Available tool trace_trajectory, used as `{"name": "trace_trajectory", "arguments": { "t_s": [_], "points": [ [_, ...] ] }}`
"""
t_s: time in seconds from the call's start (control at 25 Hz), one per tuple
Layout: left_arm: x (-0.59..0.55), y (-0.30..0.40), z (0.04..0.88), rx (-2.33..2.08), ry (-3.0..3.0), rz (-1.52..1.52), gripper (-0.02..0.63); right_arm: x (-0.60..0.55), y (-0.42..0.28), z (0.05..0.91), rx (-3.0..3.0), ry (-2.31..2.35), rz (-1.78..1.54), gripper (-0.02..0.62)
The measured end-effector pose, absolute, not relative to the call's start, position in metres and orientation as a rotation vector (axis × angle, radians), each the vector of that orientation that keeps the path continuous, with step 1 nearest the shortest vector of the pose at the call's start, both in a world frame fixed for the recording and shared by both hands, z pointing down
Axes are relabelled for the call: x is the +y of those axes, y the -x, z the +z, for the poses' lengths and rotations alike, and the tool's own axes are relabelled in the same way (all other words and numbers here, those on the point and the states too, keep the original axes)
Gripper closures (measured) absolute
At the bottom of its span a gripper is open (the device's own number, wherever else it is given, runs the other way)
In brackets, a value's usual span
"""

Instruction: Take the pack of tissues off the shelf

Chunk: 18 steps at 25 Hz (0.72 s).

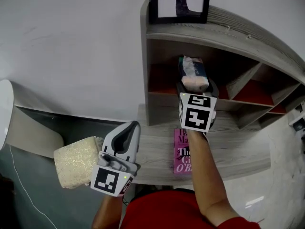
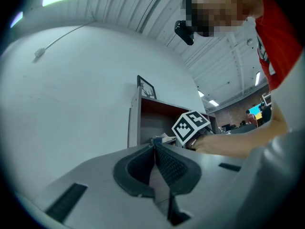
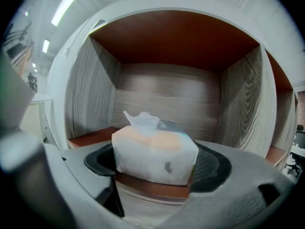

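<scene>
The pack of tissues (image 1: 193, 70) is white and soft, with a tissue sticking up from its top. It sits at the front edge of the shelf's (image 1: 157, 37) left compartment, on the red-brown floor. My right gripper (image 1: 196, 86) reaches into that compartment. In the right gripper view the pack (image 3: 155, 149) fills the gap between the two dark pads, and my right gripper (image 3: 155, 168) is shut on its sides. My left gripper (image 1: 127, 128) hangs low at the left, away from the shelf. In its own view the left gripper (image 2: 154, 149) is shut, with nothing between its pads.
A pink book (image 1: 183, 154) lies on the wooden ledge (image 1: 157, 151) below the shelf, under my right forearm. A black picture frame (image 1: 178, 1) stands on the shelf's top. A beige textured block (image 1: 76, 162) lies beside the left gripper. A white wall (image 1: 71, 46) is at the left.
</scene>
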State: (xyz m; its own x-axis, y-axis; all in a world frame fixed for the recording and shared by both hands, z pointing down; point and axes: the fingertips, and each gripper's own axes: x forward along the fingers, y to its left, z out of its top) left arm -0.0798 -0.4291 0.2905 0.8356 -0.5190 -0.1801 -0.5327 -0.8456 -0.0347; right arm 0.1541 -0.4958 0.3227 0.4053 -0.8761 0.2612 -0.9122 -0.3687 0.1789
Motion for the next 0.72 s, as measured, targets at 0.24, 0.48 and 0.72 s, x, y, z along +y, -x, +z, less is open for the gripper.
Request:
{"name": "trace_trajectory", "arguments": {
  "t_s": [0.24, 0.48, 0.72],
  "points": [
    [-0.420, 0.079, 0.286, 0.832, 2.920, 0.244, 0.597, -0.485, -0.150, 0.317, -1.657, -2.395, 0.153, 0.179],
    [-0.410, 0.076, 0.278, 0.823, 2.902, 0.254, 0.597, -0.455, -0.137, 0.300, -1.747, -2.391, 0.045, 0.180],
    [-0.400, 0.069, 0.269, 0.816, 2.887, 0.269, 0.597, -0.412, -0.117, 0.285, -1.861, -2.356, -0.043, 0.181]
  ]
}}
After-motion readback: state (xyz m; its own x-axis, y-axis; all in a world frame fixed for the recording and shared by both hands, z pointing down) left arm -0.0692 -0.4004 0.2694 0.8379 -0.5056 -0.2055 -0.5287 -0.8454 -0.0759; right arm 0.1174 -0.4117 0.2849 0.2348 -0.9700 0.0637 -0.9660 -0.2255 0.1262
